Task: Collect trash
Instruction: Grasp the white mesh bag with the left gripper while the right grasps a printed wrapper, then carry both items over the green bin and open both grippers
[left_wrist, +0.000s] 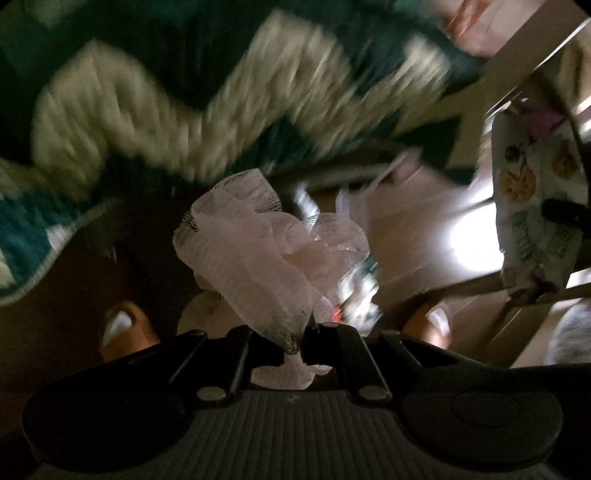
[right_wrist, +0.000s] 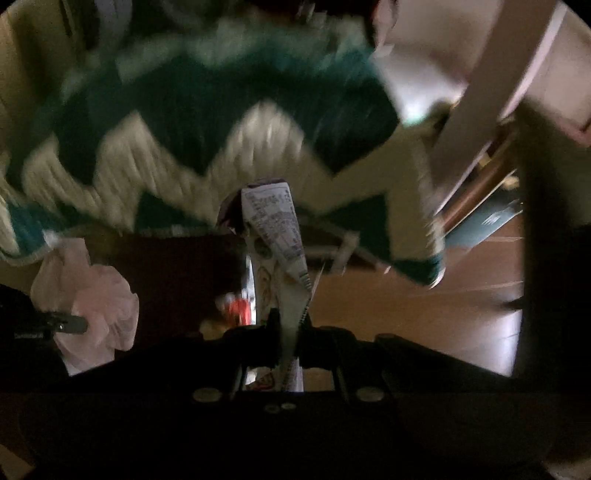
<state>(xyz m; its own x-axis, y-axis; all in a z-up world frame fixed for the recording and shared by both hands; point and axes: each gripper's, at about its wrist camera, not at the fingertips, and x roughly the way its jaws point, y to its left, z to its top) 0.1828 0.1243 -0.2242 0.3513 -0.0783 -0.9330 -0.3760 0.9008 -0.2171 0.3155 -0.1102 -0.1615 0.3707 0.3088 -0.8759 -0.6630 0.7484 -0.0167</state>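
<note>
My left gripper (left_wrist: 295, 341) is shut on a crumpled pale pink paper towel (left_wrist: 243, 254), which stands up ahead of the jaws and hides much of the floor behind it. A printed wrapper (left_wrist: 360, 291) shows just to its right. In the right wrist view, my right gripper (right_wrist: 291, 334) is shut on a flattened printed snack wrapper (right_wrist: 275, 225) with a label of small text. The same pink paper towel (right_wrist: 94, 299) appears at the left of that view, with the left gripper's dark tip beside it. Both views look steeply down and are blurred.
A green and cream zigzag rug (left_wrist: 155, 110) lies on the brown wooden floor (right_wrist: 406, 306). A person's two feet (left_wrist: 125, 328) stand near the gripper. A patterned white cloth (left_wrist: 532, 192) hangs at the right. Pale furniture legs (right_wrist: 476, 96) stand at upper right, and some red litter (right_wrist: 240, 308) lies below.
</note>
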